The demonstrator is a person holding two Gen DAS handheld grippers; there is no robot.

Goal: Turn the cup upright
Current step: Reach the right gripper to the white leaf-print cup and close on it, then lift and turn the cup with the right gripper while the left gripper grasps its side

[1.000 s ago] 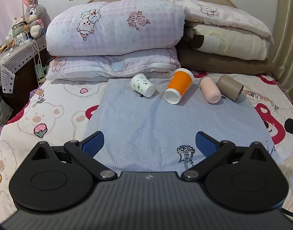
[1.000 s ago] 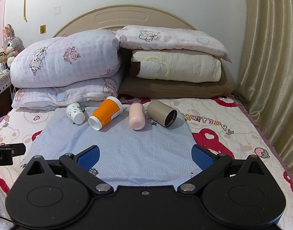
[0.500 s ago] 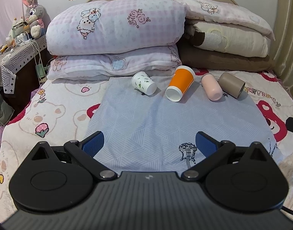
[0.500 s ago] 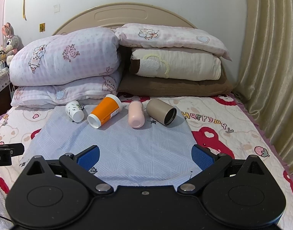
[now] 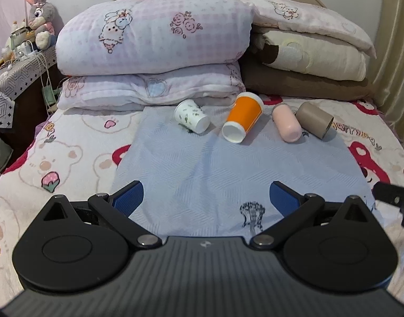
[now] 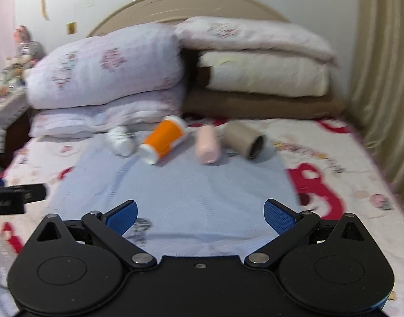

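Observation:
Several cups lie on their sides in a row on a pale blue cloth [image 5: 202, 174] on the bed: a small white printed cup [image 5: 192, 116], an orange cup [image 5: 243, 120], a pink cup [image 5: 286, 126] and a brown cup [image 5: 314, 120]. The blurred right wrist view shows them too: white [image 6: 121, 141], orange [image 6: 163, 138], pink [image 6: 207, 148], brown [image 6: 244, 138]. My left gripper [image 5: 206, 198] is open and empty, well short of the cups. My right gripper [image 6: 200, 215] is open and empty, also short of them.
Stacked pillows [image 5: 154, 37] and folded quilts [image 5: 307, 60] sit right behind the cups against the headboard. A bedside table [image 5: 14, 71] with a plush rabbit stands at the left. A curtain [image 6: 381, 66] hangs on the right. The other gripper's tip [image 5: 392, 198] shows at the right edge.
Both grippers have moved forward toward the cups, which now look larger. The right view has become blurred from motion. No cup has moved.

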